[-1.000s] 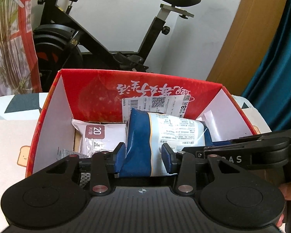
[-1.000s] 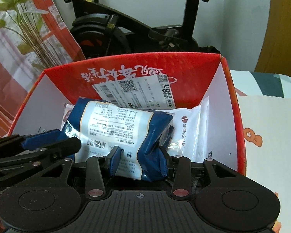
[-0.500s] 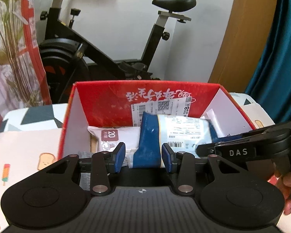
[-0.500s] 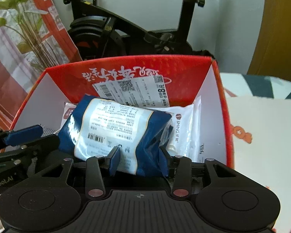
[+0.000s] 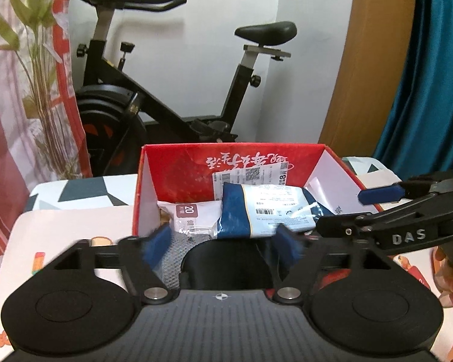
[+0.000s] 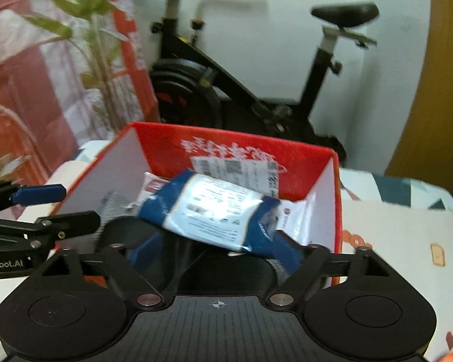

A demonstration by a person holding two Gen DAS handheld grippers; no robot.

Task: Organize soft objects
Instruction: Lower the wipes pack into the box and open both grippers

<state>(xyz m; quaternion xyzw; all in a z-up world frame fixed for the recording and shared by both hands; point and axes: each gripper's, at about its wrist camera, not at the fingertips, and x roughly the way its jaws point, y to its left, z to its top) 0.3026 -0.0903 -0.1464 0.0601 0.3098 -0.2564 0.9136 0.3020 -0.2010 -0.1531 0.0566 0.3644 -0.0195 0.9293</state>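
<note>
Both grippers are letting go of the blue-and-white pack (image 5: pixel 265 209), which is now lying in the red box (image 5: pixel 178 175).
The left gripper (image 5: pixel 223 241) and right gripper (image 6: pixel 216 252) jaws have just been opening and are standing clear of it; a second ago both were clamping it. "20" is showing on a white pack (image 5: pixel 193 217); other print is blurring.

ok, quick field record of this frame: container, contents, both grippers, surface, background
container: red box, open top, white inner side walls
contents: blue-and-white pack on top; white pack marked 20 beside it; grey knit item at the near edge
left gripper: open, jaws just opened, nothing held
right gripper: open, jaws just opened, clear of the pack
surface: cartoon-print cloth
background: exercise bike
</note>
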